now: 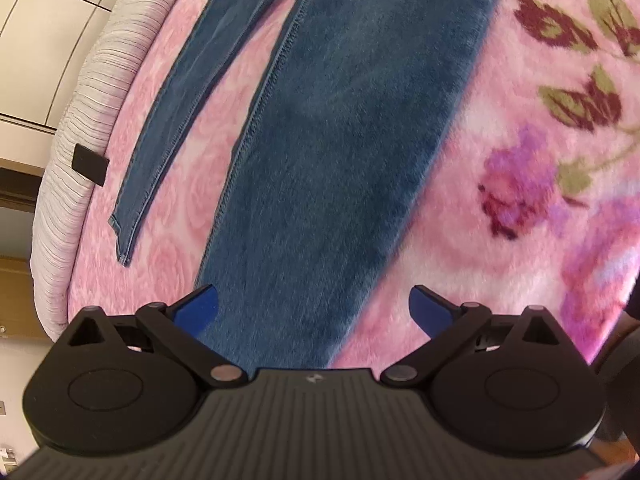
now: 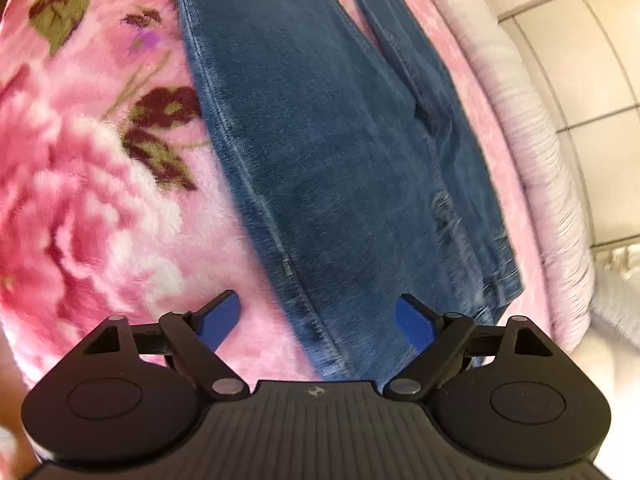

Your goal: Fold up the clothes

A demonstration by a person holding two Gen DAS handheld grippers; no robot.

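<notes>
This looks like a home bedroom: a bed spread with a plush pink floral blanket (image 1: 520,92), a pale ribbed mattress edge (image 1: 76,120) showing along its side, jeans (image 1: 340,120) laid out on top, and tiled flooring (image 2: 592,60) beyond the bed's edge.

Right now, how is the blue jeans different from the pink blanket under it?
The jeans are plain dark blue with stitched seams; the blanket is fluffy pink with flowers and leaves. The jeans lie in long narrow strips; the blanket spreads wide beyond them on both sides. The jeans rest on top; the blanket lies underneath. Both are soft cloth lying flat.
</notes>
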